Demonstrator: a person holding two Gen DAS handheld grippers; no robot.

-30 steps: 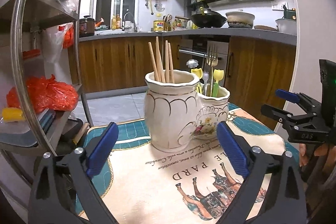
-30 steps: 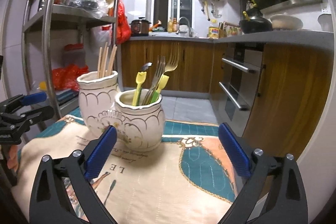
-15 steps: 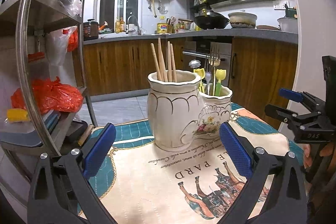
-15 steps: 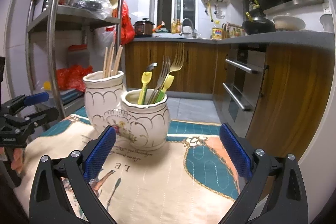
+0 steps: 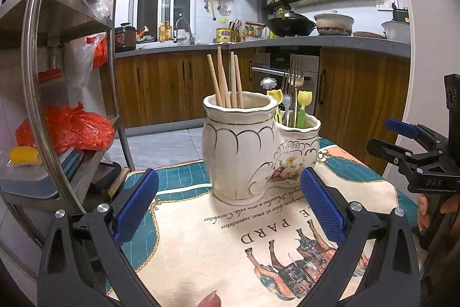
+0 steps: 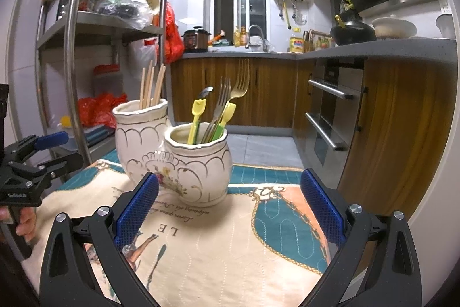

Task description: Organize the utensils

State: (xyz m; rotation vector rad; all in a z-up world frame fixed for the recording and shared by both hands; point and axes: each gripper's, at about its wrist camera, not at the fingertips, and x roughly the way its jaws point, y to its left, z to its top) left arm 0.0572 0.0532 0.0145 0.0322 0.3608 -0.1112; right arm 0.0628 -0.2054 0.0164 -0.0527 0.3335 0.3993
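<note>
A white ceramic double holder stands on a printed mat. Its tall pot (image 5: 238, 151) (image 6: 138, 140) holds several wooden chopsticks (image 5: 225, 82) (image 6: 151, 85). Its short pot (image 5: 299, 151) (image 6: 198, 163) holds metal forks (image 6: 233, 94), a spoon and yellow-green plastic utensils (image 6: 195, 120). My left gripper (image 5: 230, 209) is open and empty, in front of the tall pot; it also shows in the right wrist view (image 6: 43, 151). My right gripper (image 6: 230, 209) is open and empty, in front of the short pot; it also shows in the left wrist view (image 5: 402, 143).
The mat (image 6: 218, 249) covers a small table. A steel shelf rack (image 5: 37, 94) with red bags and boxes stands close on the left. Wooden cabinets and an oven (image 6: 330, 117) lie beyond the table on the right.
Both grippers have drifted slightly, so the holder sits a little higher and closer in both views. Both stay open and empty.
</note>
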